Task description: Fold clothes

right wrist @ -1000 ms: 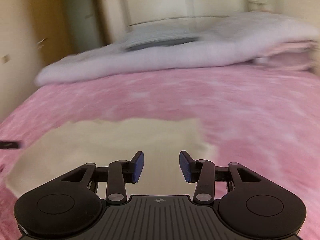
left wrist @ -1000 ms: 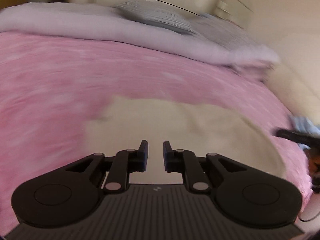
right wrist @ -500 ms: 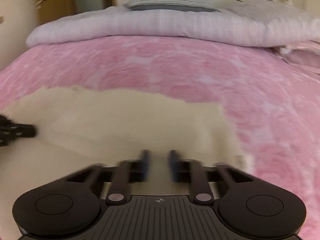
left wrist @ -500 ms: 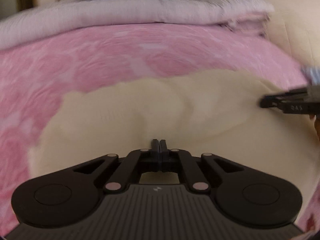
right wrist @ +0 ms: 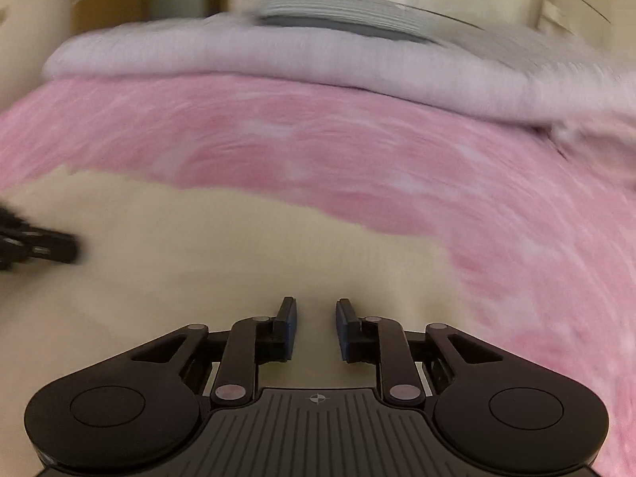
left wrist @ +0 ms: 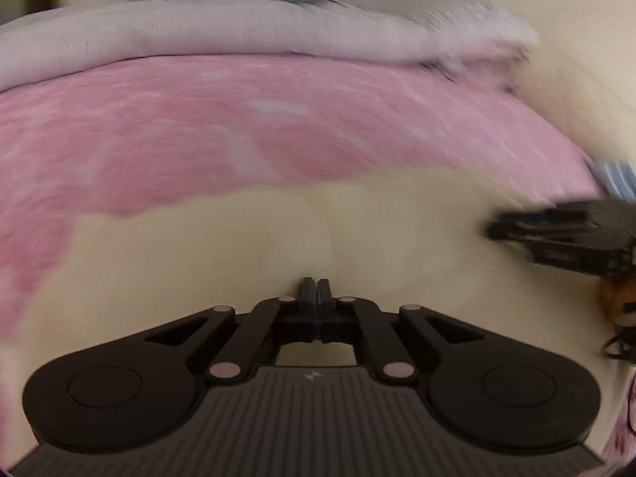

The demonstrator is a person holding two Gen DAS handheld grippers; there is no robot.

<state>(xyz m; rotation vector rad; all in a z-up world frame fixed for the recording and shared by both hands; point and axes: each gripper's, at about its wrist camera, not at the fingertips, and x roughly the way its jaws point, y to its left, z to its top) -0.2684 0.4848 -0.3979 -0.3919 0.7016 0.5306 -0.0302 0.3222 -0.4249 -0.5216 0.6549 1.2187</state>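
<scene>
A cream garment (left wrist: pixel 238 258) (right wrist: pixel 238 246) lies spread flat on the pink bed cover (left wrist: pixel 198 139) (right wrist: pixel 318 139). My left gripper (left wrist: pixel 317 290) is low over its near part with both fingers pressed together. A soft crease in the cloth runs up from the tips, and I cannot see whether any cloth is pinched. My right gripper (right wrist: pixel 316 318) hovers over the garment's right part. Its jaws are opening, with a narrow gap and only cloth showing behind it. Each gripper shows in the other's view, the right gripper (left wrist: pixel 497 230) at the right edge and the left gripper (right wrist: pixel 67 248) at the left.
A folded lilac blanket (left wrist: pixel 238 31) (right wrist: pixel 238 55) lies across the far end of the bed, with a grey striped pillow (right wrist: pixel 338 12) on top. Cream cupboards stand behind. A blue striped sleeve (left wrist: pixel 616 175) shows at the right edge.
Both grippers have dropped closer to the cream garment, which now fills more of each view. The left gripper's jaws went from apart to shut. The right gripper's jaws narrowed, then widened a little.
</scene>
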